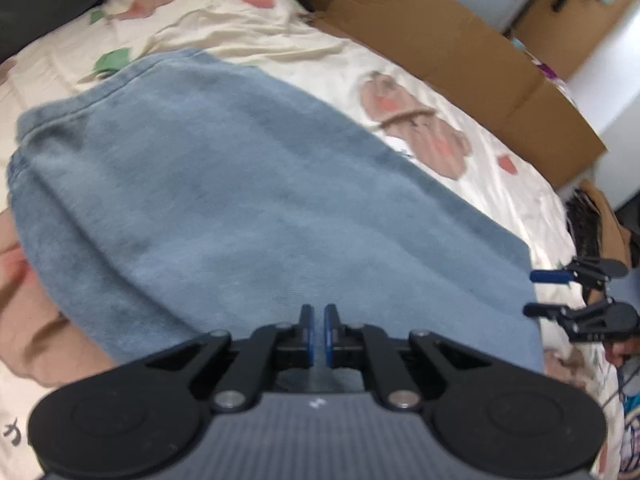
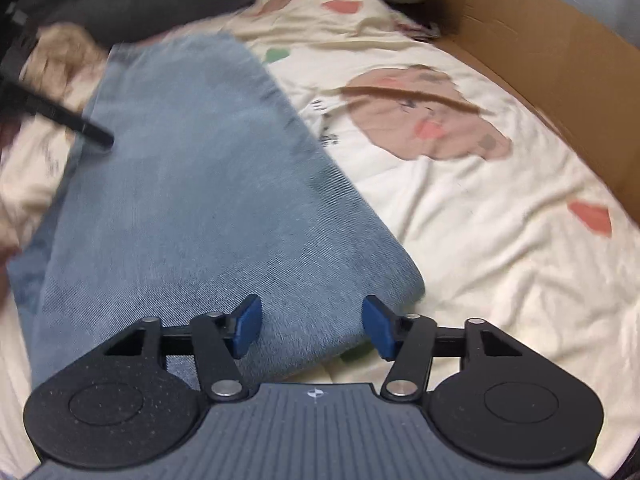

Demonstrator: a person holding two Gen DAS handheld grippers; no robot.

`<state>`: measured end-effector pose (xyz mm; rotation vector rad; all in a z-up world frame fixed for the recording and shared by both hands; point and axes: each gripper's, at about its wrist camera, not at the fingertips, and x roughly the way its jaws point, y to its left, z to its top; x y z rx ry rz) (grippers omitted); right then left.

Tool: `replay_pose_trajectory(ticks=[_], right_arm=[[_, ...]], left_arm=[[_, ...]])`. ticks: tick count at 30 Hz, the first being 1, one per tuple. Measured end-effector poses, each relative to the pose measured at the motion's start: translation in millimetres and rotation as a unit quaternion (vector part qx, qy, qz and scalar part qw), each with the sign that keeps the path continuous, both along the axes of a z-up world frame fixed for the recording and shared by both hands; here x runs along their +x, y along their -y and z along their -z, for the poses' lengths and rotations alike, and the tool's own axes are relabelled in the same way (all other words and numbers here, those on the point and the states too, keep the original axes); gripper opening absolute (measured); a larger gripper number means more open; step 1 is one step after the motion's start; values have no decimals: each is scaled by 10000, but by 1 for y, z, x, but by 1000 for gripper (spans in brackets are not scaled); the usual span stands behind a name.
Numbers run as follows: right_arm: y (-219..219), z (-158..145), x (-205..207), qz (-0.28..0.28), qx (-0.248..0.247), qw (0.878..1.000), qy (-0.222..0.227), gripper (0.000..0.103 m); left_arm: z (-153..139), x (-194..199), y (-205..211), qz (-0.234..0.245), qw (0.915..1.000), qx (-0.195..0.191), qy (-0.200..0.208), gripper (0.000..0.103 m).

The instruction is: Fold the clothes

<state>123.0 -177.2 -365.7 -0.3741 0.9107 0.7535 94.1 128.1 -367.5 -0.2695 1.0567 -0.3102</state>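
Jeans [image 2: 192, 200] flat on bedsheet [image 2: 480, 240] — cardboard box [image 1: 460, 52] beside, contents hidden.

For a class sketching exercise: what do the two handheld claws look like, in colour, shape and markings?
Both match. The left claw and right claw have blue flat pads on black linkage arms with silver pivot pins. Behind sit two round black discs flanking a grey ribbed body with a small white mark at its centre. No cables or sleeves show.

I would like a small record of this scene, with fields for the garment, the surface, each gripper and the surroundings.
garment: folded blue jeans, lying flat
surface: cream bedsheet with printed figures
left gripper: shut, above the jeans; no cloth visibly between the pads
right gripper: open, over the jeans' near corner, not gripping
surroundings: cardboard box along the bed's far side
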Motion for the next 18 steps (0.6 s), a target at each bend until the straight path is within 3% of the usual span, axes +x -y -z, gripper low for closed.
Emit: replay_pose_trajectory(ticks=[5,12,16,18], right_arm=[[8,2,-3,479,118,9985,238,52],[-8,-2,2,261,-136,9980,561,51],[-6,-4,15,779,377,9949,514,52],[-13,-1,15,557,272,9965,563,52]], left_arm=[[-11,-3,10,274,9996,27,73,4],[-18,-17,22,311,9993,-77,179,5],[-12,-15,30,282,9995,-101,78,6],[-9,-12,35,390,9992,-61,41,6]])
